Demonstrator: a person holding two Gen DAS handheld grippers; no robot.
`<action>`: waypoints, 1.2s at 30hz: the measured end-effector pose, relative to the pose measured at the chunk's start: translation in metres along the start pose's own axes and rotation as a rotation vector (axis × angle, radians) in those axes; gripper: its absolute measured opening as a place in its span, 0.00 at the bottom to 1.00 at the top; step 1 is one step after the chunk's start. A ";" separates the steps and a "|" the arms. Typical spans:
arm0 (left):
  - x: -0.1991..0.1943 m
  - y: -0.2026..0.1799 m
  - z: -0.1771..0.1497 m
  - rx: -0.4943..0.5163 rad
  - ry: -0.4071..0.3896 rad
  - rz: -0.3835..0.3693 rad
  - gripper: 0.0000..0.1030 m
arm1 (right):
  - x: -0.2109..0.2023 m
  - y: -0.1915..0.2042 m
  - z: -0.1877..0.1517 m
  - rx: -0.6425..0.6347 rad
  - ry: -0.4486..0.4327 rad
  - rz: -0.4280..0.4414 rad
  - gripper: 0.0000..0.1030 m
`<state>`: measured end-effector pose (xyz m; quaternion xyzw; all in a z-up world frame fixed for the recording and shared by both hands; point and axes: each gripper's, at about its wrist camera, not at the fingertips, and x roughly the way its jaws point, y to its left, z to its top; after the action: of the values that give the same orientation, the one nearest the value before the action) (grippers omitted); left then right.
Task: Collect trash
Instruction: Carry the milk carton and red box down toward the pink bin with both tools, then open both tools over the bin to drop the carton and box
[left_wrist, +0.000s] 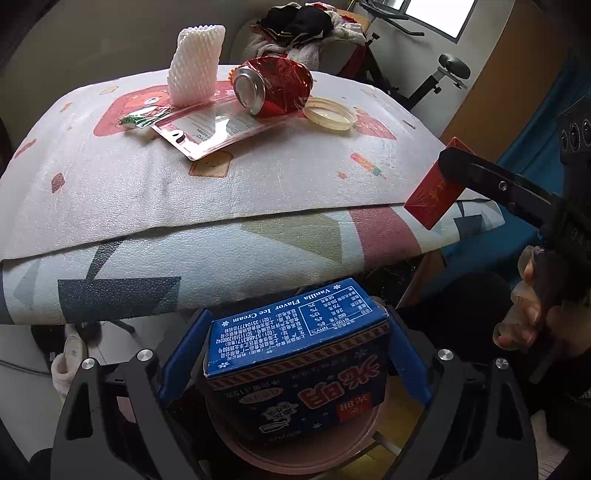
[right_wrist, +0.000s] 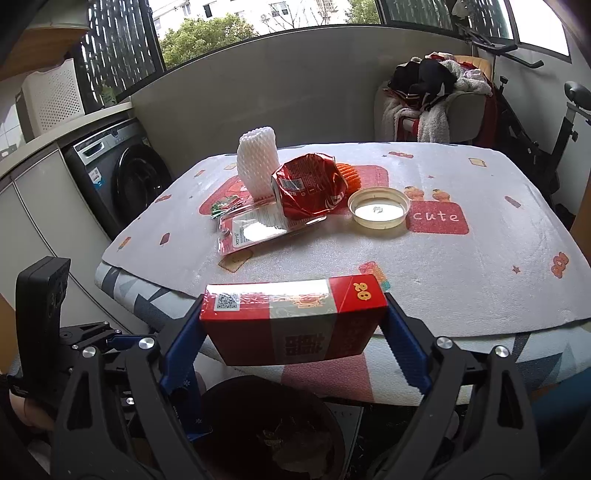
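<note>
My left gripper (left_wrist: 297, 317) is shut on a blue ice cream box (left_wrist: 295, 354), one blue pad on each side. The box hangs over a round pinkish bin (left_wrist: 240, 456) below the table edge. My right gripper (right_wrist: 294, 306) is shut on a flat red box (right_wrist: 291, 325), held just off the table's near edge above the dark bin (right_wrist: 273, 424). The left wrist view shows that red box (left_wrist: 432, 195) at the right. On the table lie a crushed red can (left_wrist: 273, 86), a white foam net (left_wrist: 195, 68), a clear plastic pouch (left_wrist: 207, 129), a round lid (left_wrist: 328, 114) and a small green wrapper (left_wrist: 135, 120).
The table carries a padded printed cloth (right_wrist: 461, 266) over a second mat. A washing machine (right_wrist: 118, 177) stands to the left, and a chair piled with clothes (right_wrist: 432, 99) and an exercise bike (right_wrist: 554, 122) behind. A person's hand (left_wrist: 524, 306) grips the right tool.
</note>
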<state>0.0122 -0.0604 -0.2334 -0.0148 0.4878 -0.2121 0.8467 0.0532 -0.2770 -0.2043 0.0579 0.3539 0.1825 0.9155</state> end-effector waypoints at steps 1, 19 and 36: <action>-0.002 0.000 -0.001 -0.004 -0.009 -0.003 0.86 | -0.001 0.001 -0.002 -0.002 0.001 -0.002 0.86; -0.086 0.023 -0.050 0.060 -0.289 0.154 0.92 | 0.006 0.054 -0.061 -0.115 0.080 0.036 0.86; -0.073 0.041 -0.067 0.035 -0.306 0.186 0.93 | 0.040 0.068 -0.082 -0.203 0.205 -0.005 0.86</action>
<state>-0.0614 0.0164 -0.2183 0.0131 0.3488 -0.1369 0.9270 0.0055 -0.2005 -0.2747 -0.0550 0.4252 0.2199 0.8762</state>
